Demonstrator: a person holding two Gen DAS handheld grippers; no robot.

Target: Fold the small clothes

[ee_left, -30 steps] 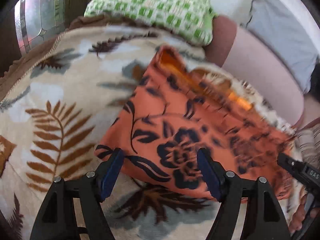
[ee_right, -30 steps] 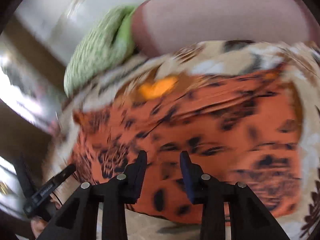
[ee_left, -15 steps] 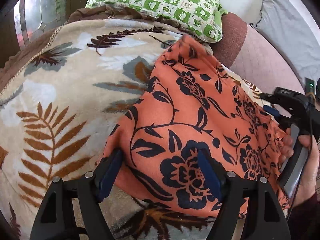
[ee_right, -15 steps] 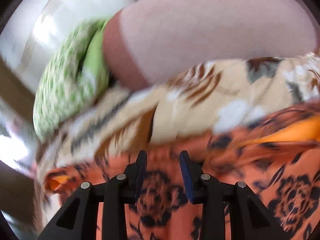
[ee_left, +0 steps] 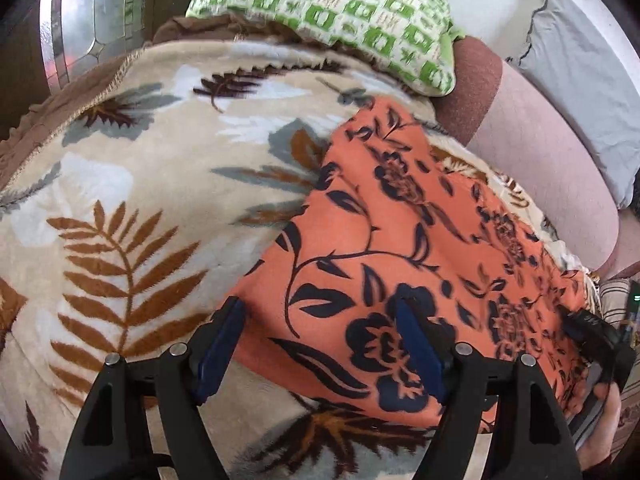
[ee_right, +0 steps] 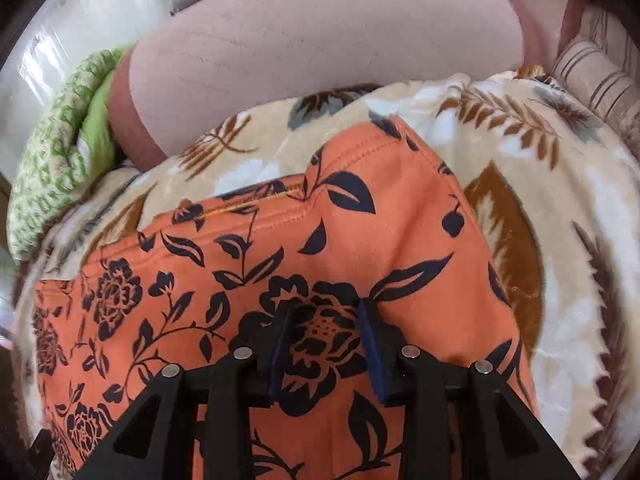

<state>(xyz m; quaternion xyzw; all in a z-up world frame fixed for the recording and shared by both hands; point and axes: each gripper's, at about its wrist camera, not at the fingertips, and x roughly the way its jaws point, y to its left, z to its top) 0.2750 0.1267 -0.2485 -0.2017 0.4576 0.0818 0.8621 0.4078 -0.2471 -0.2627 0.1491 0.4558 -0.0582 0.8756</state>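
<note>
An orange garment with a black flower print (ee_left: pixel 400 248) lies folded flat on a cream leaf-patterned blanket (ee_left: pixel 132 184). My left gripper (ee_left: pixel 320 344) is open, its fingers over the garment's near left corner with nothing held. In the right wrist view the garment (ee_right: pixel 248 280) fills the lower half, with a stitched hem at its far edge. My right gripper (ee_right: pixel 326 344) hovers over it with the jaws part open and nothing between them. The right gripper also shows at the far right edge of the left wrist view (ee_left: pixel 592 332).
A green and white checked pillow (ee_left: pixel 332 16) lies at the far end of the blanket. A pink bolster (ee_right: pixel 320 44) runs along the back, with a grey pillow (ee_left: pixel 580 80) behind it. A striped cushion (ee_right: pixel 600 68) sits at the right.
The folded-over half of the garment has been laid flat. My right gripper has swung back over the garment and lower. My left gripper has hardly moved.
</note>
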